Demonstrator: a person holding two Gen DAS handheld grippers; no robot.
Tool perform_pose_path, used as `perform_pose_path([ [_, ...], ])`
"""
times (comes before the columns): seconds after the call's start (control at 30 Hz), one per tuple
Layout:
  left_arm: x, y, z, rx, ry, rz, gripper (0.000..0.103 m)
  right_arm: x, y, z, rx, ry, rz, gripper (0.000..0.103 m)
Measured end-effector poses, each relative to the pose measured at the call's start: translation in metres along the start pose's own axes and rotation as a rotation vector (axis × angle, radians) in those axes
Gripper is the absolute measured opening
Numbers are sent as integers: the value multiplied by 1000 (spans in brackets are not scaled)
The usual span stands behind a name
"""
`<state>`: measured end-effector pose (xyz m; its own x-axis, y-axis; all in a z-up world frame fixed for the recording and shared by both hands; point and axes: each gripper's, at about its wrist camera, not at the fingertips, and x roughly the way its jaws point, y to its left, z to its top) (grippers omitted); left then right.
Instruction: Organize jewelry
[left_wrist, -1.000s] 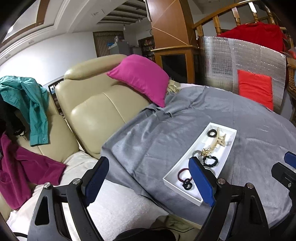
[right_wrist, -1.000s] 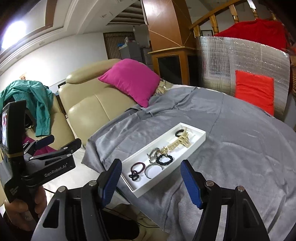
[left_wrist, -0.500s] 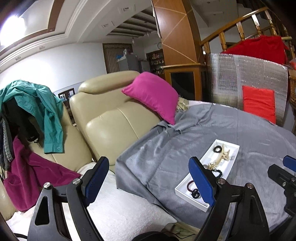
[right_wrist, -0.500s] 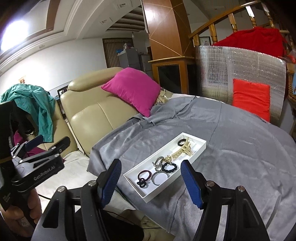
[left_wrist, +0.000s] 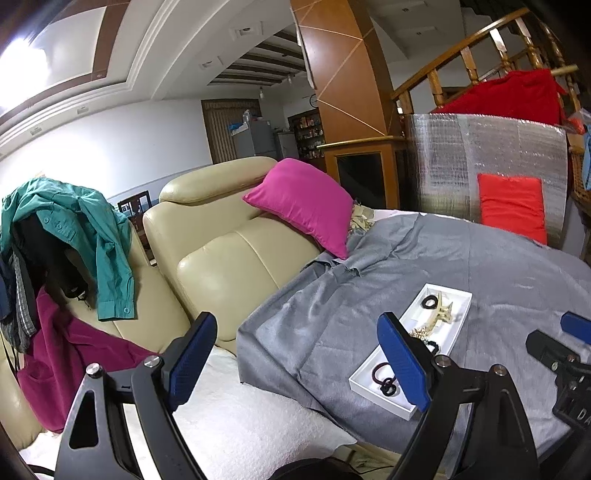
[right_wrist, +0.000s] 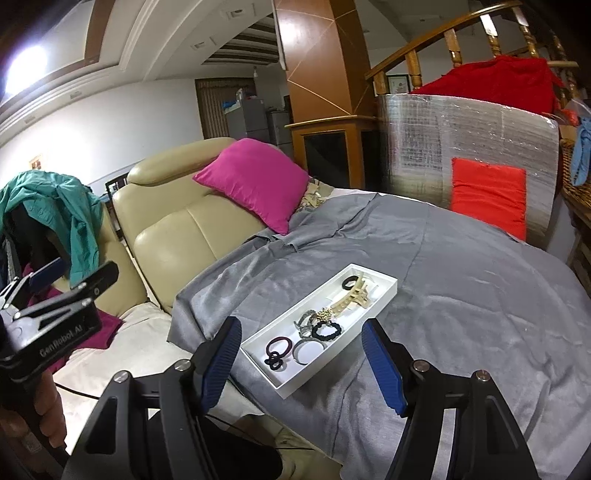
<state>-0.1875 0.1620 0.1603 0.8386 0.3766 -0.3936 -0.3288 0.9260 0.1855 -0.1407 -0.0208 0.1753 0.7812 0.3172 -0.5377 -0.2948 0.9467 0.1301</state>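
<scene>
A long white tray (right_wrist: 384, 293) lies on a grey cloth (right_wrist: 443, 295) near its front edge; it also shows in the left wrist view (left_wrist: 463, 314). In it lie a beige claw clip (right_wrist: 352, 299), a black hair tie (right_wrist: 349, 283), a gold chain piece (right_wrist: 324, 315), a black scrunchie (right_wrist: 325, 330), a silver bangle (right_wrist: 308, 349) and a maroon hair tie (right_wrist: 277, 347). My right gripper (right_wrist: 301, 356) is open and empty, held back from the tray's near end. My left gripper (left_wrist: 297, 350) is open and empty, left of the tray, over the cloth's edge.
A beige leather sofa (left_wrist: 229, 258) with a pink cushion (left_wrist: 303, 205) stands at the left and back. Clothes (left_wrist: 74, 229) hang over its left end. A silver foil panel (right_wrist: 461, 147) with a red cushion (right_wrist: 487, 195) stands behind the cloth. White bedding (left_wrist: 240, 417) lies below the left gripper.
Both grippers have pulled back and tilted up, so the tray looks smaller and farther. Both stay open and empty.
</scene>
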Motion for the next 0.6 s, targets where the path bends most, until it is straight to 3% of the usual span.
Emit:
perform_pose_path([
  [0.6, 0, -17, -7, 46, 20, -22, 89, -4, -8, -5, 17, 10, -14, 72],
])
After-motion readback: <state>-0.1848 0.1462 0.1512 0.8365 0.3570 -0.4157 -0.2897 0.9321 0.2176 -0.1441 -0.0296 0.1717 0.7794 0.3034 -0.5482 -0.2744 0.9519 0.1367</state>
